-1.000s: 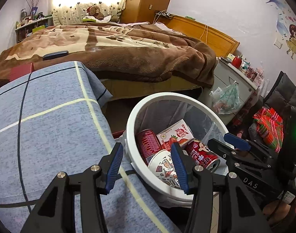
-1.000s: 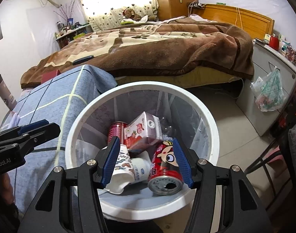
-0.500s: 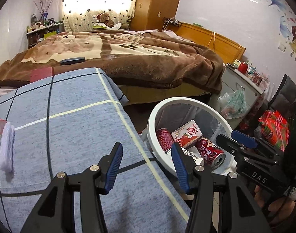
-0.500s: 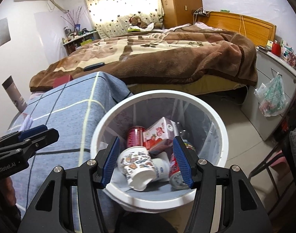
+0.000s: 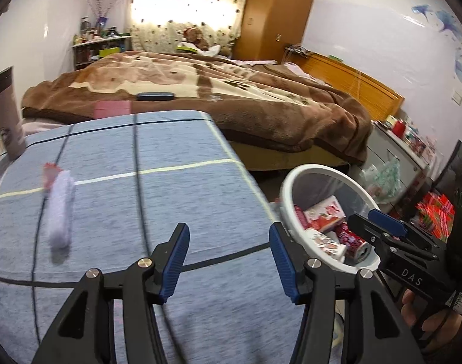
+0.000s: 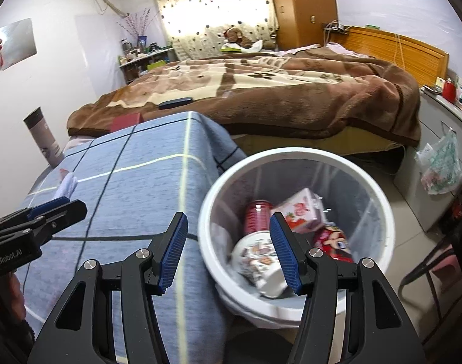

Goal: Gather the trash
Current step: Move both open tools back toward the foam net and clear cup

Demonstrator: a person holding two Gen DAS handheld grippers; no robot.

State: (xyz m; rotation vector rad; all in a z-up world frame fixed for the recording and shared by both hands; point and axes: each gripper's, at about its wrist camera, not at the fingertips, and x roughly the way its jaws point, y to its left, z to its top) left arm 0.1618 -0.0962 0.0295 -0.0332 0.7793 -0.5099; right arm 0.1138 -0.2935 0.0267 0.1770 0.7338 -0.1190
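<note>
A white trash bin (image 6: 379,200) stands beside the blue checked table (image 6: 146,188); it also shows in the left wrist view (image 5: 316,171). It holds a red can (image 6: 256,215), a strawberry carton (image 6: 300,209), a printed paper cup (image 6: 255,257) and a cartoon can (image 6: 334,242). A white crumpled tissue (image 5: 59,212) with a red scrap (image 5: 50,174) lies on the table's left part (image 6: 67,183). My left gripper (image 5: 228,254) is open and empty above the table. My right gripper (image 6: 228,250) is open and empty over the bin's near rim.
A grey cylinder flask (image 5: 6,115) stands at the table's far left corner. A bed with a brown blanket (image 5: 231,97) lies behind. A grey cabinet with a hanging plastic bag (image 6: 440,166) is at the right. A chair with red cloth (image 5: 434,212) is near the bin.
Both grippers have swung left, away from the bin and toward the table. The tissue has come further into the left wrist view. Both stay open and empty.
</note>
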